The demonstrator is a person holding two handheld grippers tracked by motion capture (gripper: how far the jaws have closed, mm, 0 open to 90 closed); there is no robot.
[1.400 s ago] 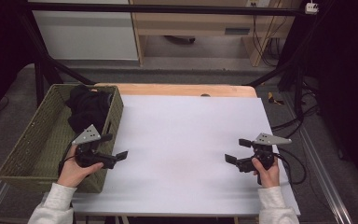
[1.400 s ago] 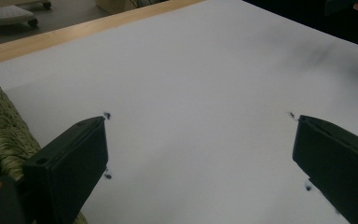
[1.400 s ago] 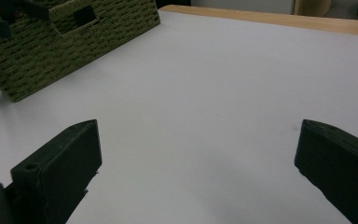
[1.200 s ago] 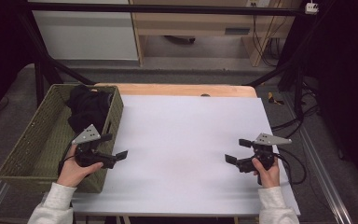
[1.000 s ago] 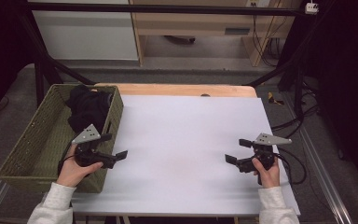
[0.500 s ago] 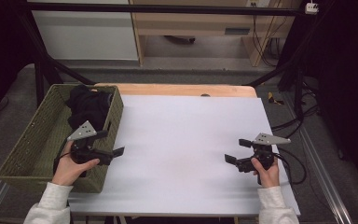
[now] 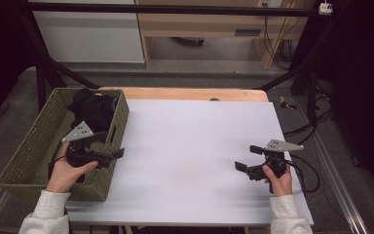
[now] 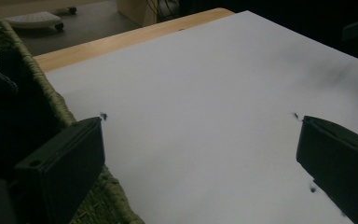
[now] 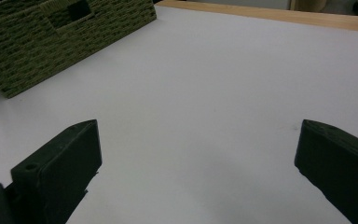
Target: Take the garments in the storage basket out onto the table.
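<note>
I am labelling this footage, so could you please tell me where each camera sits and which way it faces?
High view: above the person's side, facing forward and down on the white table; both hands, left gripper and right gripper.
Left gripper view: on the left gripper, facing across the table past the woven basket; jaws wide apart.
Right gripper view: on the right gripper, facing the basket's side; jaws wide apart.
All share the basket and table.

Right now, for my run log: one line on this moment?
left gripper: open, over basket edge | right gripper: open, over table | dark clothing: in basket

olive woven basket (image 7: pixel 39 146), blk cloth (image 7: pixel 93 108)
</note>
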